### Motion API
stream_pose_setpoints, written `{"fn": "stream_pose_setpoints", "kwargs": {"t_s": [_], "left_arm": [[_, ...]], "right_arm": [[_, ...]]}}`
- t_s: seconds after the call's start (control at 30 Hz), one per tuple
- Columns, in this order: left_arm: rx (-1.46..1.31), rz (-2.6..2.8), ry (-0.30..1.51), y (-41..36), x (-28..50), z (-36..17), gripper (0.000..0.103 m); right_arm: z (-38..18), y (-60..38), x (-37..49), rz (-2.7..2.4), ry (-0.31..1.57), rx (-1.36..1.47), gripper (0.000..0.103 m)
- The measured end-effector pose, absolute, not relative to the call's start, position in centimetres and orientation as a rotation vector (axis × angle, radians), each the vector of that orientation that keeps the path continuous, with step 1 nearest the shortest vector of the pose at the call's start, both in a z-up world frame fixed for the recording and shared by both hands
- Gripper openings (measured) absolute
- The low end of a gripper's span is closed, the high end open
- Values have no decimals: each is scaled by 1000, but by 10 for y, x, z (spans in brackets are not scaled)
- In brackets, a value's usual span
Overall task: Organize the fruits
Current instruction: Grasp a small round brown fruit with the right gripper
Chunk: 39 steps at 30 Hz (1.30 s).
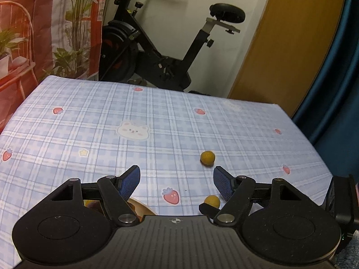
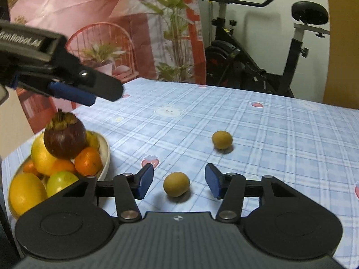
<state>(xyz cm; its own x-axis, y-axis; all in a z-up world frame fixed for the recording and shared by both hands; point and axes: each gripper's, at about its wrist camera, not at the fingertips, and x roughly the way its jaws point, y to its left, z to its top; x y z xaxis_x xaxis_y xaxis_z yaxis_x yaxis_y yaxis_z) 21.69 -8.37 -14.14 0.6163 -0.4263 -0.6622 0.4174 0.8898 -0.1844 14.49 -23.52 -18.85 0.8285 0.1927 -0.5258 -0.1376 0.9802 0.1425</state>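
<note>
On the checked tabletop, a full fruit bowl is seen at left.
Both tools, right tool and left tool, are held wide and empty; the near longan lies between the right tool's pads, the far longan well beyond.

From the left wrist we see only a sliver of the bowl — the left gripper's body hides the rest, and half the nearer small fruit. In the right wrist view, the bowl's near rim sits behind the right gripper.
</note>
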Motion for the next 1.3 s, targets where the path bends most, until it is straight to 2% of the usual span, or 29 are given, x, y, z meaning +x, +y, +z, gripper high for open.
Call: {"fn": "stream_pose_setpoints", "kwargs": {"t_s": [0.13, 0.37, 0.87, 1.1, 1.27, 1.3], "left_arm": [[3, -475, 777, -86, 217, -144, 74], [18, -468, 779, -88, 215, -143, 74], [53, -452, 761, -96, 214, -137, 74], [100, -481, 734, -126, 222, -139, 74], [139, -518, 740, -158, 233, -152, 67], [155, -524, 744, -165, 236, -156, 63]], "right_arm": [[-193, -235, 149, 181, 582, 92, 46], [-198, -237, 156, 190, 629, 103, 30], [-192, -261, 137, 150, 546, 199, 30], [-188, -301, 116, 47, 486, 278, 30], [-189, -334, 103, -35, 452, 372, 30], [-190, -340, 102, -38, 450, 405, 30]]}}
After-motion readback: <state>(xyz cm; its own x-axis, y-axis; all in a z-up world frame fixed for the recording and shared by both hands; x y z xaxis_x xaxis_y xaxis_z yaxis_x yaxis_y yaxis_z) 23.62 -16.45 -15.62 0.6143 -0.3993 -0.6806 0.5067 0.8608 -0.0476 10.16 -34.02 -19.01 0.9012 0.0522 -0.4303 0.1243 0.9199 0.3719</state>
